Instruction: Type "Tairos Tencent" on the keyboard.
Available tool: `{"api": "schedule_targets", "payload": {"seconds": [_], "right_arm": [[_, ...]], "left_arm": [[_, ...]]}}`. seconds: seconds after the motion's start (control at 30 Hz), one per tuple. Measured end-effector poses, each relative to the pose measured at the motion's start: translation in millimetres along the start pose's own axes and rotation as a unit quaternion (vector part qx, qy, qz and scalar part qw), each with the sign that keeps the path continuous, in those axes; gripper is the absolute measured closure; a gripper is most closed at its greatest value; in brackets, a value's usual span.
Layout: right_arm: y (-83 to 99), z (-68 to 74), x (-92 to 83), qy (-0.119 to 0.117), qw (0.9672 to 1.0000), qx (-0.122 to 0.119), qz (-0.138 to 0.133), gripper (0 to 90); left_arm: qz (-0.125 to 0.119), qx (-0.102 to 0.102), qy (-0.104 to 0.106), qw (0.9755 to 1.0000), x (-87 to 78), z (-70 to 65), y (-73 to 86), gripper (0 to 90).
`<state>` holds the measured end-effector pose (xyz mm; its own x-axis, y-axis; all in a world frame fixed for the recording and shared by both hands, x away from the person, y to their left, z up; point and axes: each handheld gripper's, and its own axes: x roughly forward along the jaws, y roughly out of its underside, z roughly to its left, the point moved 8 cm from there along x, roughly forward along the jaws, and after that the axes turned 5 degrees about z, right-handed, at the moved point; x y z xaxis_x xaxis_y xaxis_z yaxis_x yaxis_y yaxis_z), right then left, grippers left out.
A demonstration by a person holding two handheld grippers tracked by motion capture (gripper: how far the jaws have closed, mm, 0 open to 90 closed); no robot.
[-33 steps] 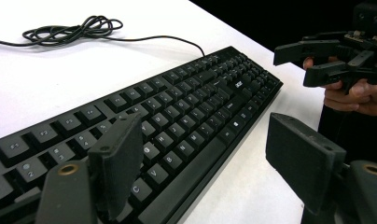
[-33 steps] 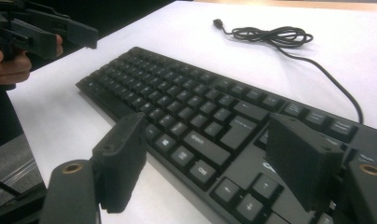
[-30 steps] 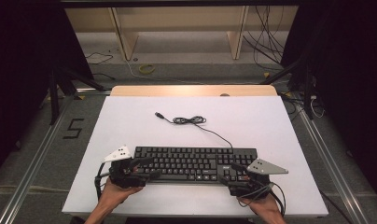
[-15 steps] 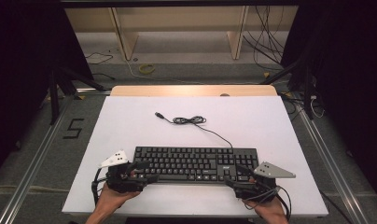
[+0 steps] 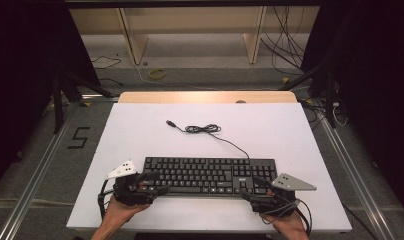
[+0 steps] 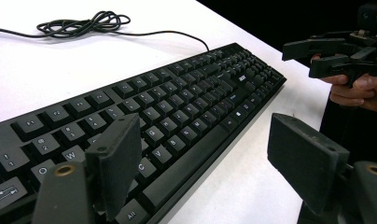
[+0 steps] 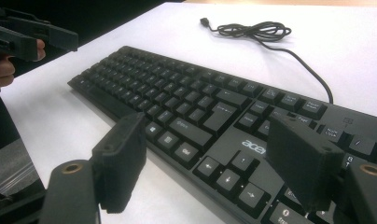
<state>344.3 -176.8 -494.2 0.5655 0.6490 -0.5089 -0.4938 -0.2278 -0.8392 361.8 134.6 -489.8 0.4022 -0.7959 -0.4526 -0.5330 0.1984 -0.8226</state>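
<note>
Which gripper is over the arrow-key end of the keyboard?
The right gripper: its open jaws straddle the arrow keys beside the acer logo on the keyboard. The left gripper sits at the letter end instead.

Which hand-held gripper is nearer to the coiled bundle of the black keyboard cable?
Left, though only slightly. The left hand-held gripper sits at the black keyboard's near-left corner; the right hand-held gripper at its near-right corner, slightly farther from the coiled cable bundle.

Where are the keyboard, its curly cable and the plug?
keyboard (image 5: 210, 175), high view, middle of its keys.
curly cable (image 5: 202, 129), high view, the bundled loops.
plug (image 5: 169, 122), high view, the cable's free end.
</note>
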Motion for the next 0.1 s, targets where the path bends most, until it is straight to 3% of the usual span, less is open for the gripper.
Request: {"api": "schedule_targets", "payload": {"seconds": [0.1], "right_arm": [[-0.1,0.2,0.3,0.0,1.0,-0.001,0.0,29.7]], "left_arm": [[0.002,0.002,-0.002,1.0,0.9,0.9,0.5,25.7]]}}
